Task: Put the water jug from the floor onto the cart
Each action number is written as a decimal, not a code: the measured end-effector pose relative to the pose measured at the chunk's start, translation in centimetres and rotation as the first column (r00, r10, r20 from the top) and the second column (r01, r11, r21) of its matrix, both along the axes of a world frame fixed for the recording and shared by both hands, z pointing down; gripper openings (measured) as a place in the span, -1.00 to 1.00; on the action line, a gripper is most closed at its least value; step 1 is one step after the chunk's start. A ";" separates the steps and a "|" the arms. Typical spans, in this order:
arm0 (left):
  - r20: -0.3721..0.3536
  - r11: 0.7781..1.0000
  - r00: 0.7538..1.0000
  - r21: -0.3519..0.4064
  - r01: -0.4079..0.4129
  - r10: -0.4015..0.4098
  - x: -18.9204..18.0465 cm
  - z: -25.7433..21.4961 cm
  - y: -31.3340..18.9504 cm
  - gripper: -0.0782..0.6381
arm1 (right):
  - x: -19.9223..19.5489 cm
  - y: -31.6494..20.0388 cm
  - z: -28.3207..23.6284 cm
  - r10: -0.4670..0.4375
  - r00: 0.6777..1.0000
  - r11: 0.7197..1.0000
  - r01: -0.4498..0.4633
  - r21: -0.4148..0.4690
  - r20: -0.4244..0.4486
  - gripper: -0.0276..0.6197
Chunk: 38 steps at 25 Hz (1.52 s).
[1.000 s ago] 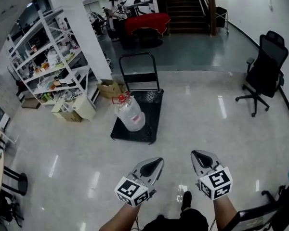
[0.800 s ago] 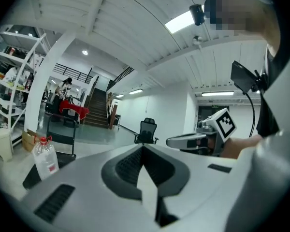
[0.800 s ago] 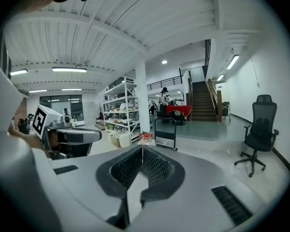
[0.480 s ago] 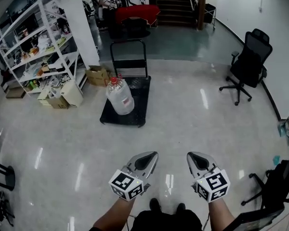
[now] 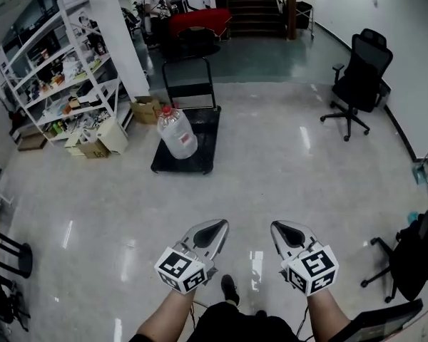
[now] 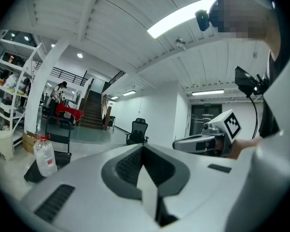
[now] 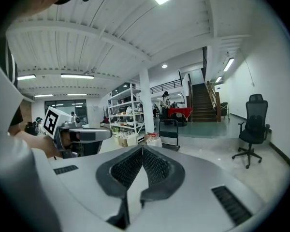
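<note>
The clear water jug (image 5: 177, 134) with a red cap stands on the black platform cart (image 5: 202, 160), near its left edge, below the cart's upright handle (image 5: 189, 70). Both grippers are held low and close to my body, far from the cart across open floor. My left gripper (image 5: 218, 224) is shut with nothing in it. My right gripper (image 5: 278, 226) is also shut and empty. In the left gripper view the jug (image 6: 44, 156) and cart (image 6: 64, 159) appear small at the far left, beyond the closed left gripper (image 6: 142, 146).
White shelving (image 5: 64, 84) full of goods and cardboard boxes (image 5: 146, 109) stand left of the cart. A black office chair (image 5: 357, 77) is at the right. Stairs (image 5: 253, 6), a red-covered table (image 5: 200, 23) and a person are at the back. A stool (image 5: 14, 258) is at my left.
The cart and jug now lie farther off and higher in the head view, with more floor between them and me. Both grippers stayed shut, side by side.
</note>
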<state>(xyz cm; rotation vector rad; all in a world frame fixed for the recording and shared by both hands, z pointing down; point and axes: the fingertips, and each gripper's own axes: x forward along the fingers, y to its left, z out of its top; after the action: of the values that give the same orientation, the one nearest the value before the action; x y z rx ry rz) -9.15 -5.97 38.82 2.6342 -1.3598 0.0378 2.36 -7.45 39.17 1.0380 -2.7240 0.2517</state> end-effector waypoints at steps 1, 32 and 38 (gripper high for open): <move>0.010 1.000 1.000 -0.003 -0.003 0.003 1.2 -0.1 1.5 -0.81 | 1.3 1.4 -0.1 -0.009 1.000 1.000 0.009 0.010 -0.007 -0.91; -0.025 0.990 0.989 0.000 -0.144 0.144 -5.1 0.9 35.7 -0.81 | -1.7 35.4 0.2 0.157 0.984 0.988 -0.156 0.015 -0.080 -0.91; -0.033 0.990 0.989 0.014 -0.142 0.142 -4.2 0.5 40.5 -0.81 | -0.6 40.4 -0.7 0.158 0.984 0.987 -0.155 0.040 -0.083 -0.91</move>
<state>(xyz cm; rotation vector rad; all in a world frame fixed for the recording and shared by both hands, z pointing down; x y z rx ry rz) -13.31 34.49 39.36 2.7233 -1.1633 0.0033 1.72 32.91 38.43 1.2446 -2.5825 0.1826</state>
